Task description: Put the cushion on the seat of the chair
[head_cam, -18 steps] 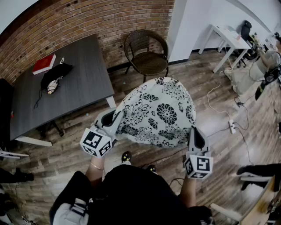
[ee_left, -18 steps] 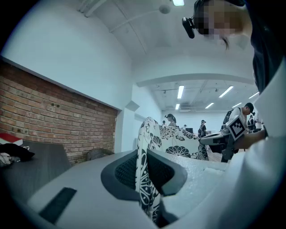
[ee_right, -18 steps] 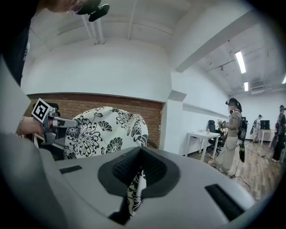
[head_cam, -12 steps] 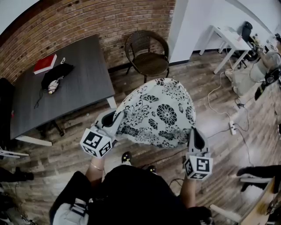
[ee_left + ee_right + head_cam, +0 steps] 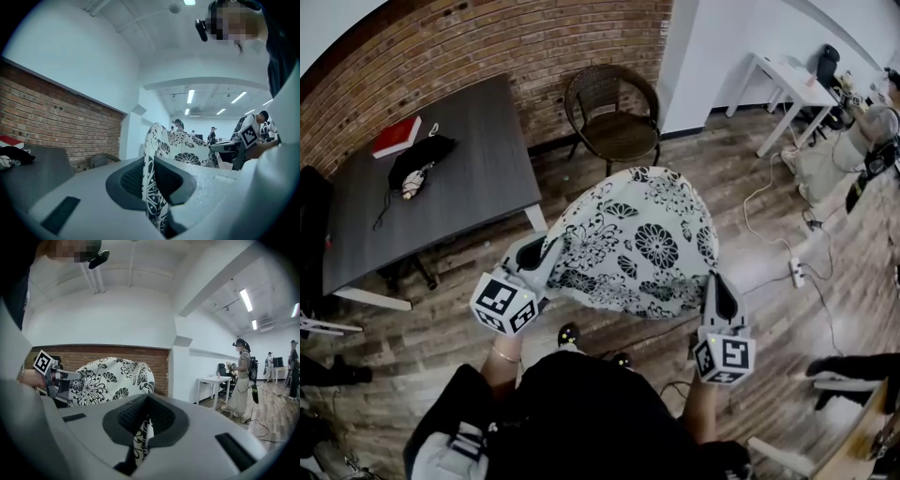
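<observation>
Almost nothing has been moved since the earlier frame: the floral cushion is kept clamped at opposite edges by the left gripper and right gripper, above the floor and short of the wicker chair, so placement is judged pending.

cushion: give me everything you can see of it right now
The cushion is soft white fabric with a black floral print, rounded at its far edge. It is held up in the air, tilted, short of the wicker chair. The left gripper and the right gripper each pinch its near edge; nothing else touches it.
</observation>
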{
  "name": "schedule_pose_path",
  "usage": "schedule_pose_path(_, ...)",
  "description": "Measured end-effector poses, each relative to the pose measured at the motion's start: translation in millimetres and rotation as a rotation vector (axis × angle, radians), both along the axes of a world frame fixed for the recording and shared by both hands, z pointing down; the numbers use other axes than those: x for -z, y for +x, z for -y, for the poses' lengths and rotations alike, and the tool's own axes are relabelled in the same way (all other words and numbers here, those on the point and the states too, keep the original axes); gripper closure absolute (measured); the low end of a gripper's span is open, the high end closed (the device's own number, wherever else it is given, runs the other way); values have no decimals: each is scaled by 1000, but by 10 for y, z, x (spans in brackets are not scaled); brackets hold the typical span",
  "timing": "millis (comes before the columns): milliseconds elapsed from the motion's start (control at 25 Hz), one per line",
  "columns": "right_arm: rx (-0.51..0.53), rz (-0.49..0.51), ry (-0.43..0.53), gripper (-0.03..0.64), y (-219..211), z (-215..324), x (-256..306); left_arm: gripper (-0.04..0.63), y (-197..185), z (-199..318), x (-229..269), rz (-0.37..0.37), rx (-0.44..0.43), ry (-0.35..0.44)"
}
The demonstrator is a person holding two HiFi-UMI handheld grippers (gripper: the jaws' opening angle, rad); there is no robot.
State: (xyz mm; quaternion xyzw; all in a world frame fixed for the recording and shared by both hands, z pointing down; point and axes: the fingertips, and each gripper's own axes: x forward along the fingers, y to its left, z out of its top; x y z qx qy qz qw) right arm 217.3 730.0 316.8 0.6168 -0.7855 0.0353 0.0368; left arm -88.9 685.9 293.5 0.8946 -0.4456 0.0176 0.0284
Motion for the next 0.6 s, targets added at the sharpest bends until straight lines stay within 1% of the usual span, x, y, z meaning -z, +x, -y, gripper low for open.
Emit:
schedule_pose_path(200, -19, 10, 19, 615, 26, -2, -4, 569, -11, 27, -35, 3, -11, 5)
schedule_pose_path(600, -41, 12, 25, 615, -6, -35, -4, 569, -15, 103, -82, 2, -39, 11)
